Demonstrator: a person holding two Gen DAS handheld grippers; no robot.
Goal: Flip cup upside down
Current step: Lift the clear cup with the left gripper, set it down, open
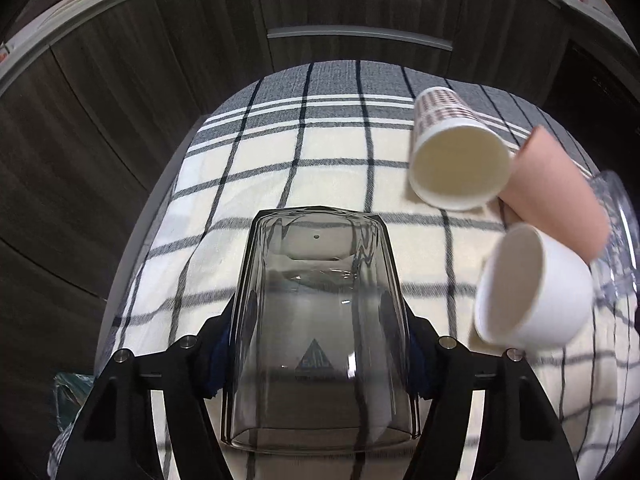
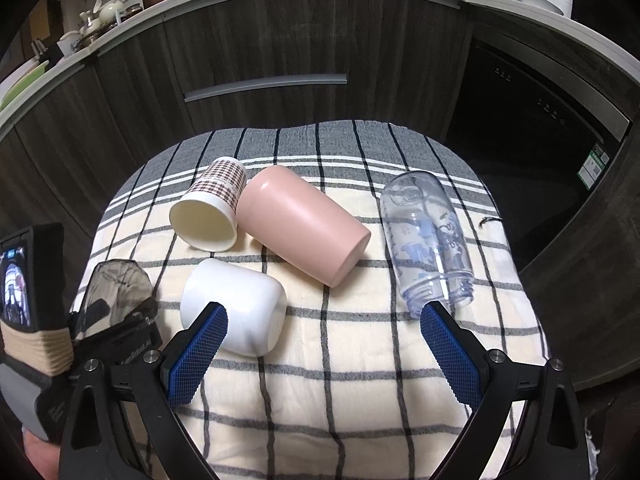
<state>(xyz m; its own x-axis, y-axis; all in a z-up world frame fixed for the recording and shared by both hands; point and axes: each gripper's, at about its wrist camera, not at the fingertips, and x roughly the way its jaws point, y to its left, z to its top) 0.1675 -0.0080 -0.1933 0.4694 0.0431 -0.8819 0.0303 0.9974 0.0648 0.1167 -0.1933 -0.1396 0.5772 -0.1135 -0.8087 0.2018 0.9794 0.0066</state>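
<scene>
- Smoky clear cup (image 1: 320,320) clamped at mid-wall in left gripper (image 1: 318,344), held over checked cloth (image 1: 280,168), base pointing away.
- Looks light, rigid, slick plastic; side-wall pinch suits it, may slip when rotated.
- Right gripper (image 2: 322,344) wide apart, holding nothing, over the cloth near white cup (image 2: 236,308).

Dark wood cabinets (image 2: 280,40) behind checked tablecloth (image 2: 340,360).

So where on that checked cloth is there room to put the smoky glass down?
Bare cloth lies near, between the right tongs, and along the left edge ahead of the glass. The middle and far right are crowded: paper cup, pink cup, white cup, bottle.
</scene>
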